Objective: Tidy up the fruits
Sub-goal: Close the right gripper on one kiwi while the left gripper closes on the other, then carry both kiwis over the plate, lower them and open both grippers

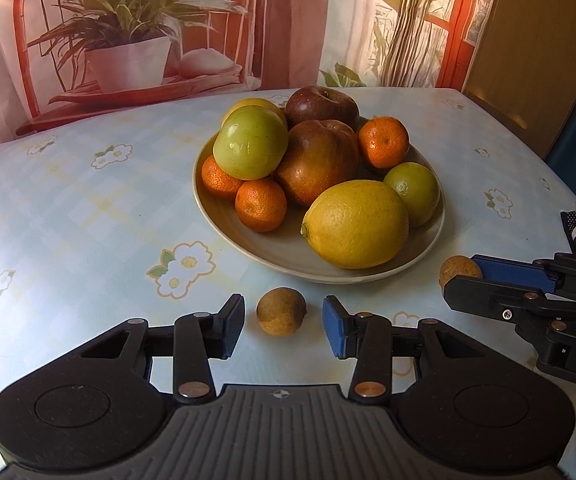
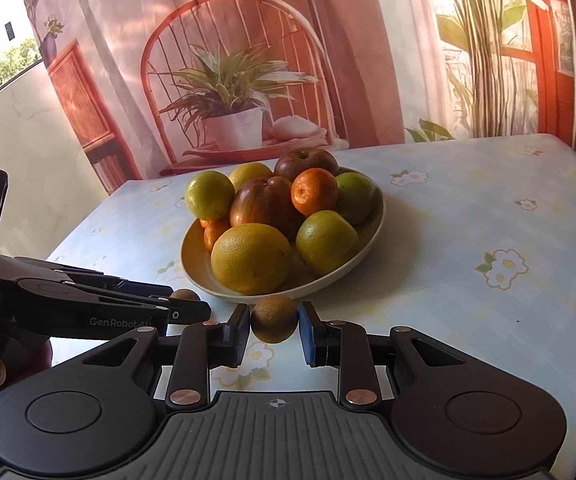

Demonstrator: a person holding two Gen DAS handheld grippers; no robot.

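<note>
My left gripper (image 1: pixel 283 326) half open, little brown fruit (image 1: pixel 281 311) right between fingers, not touching. My right gripper (image 2: pixel 273 326) squeezing other brown fruit (image 2: pixel 274 318). Plate (image 1: pixel 434 236) straight ahead.

A cream plate (image 1: pixel 223 216) carries a yellow lemon (image 1: pixel 355 224), dark red apples (image 1: pixel 318 160), orange mandarins (image 1: pixel 384 142) and a green apple (image 1: pixel 251 148). The surface (image 1: pixel 87 208) wears pale blue checks with white flowers; the small fruit (image 1: pixel 281 311) at 6 o'clock is brownish yellow.

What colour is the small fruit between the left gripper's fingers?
Dull brownish-yellow, speckled. The small fruit shows best in the left wrist view.
</note>
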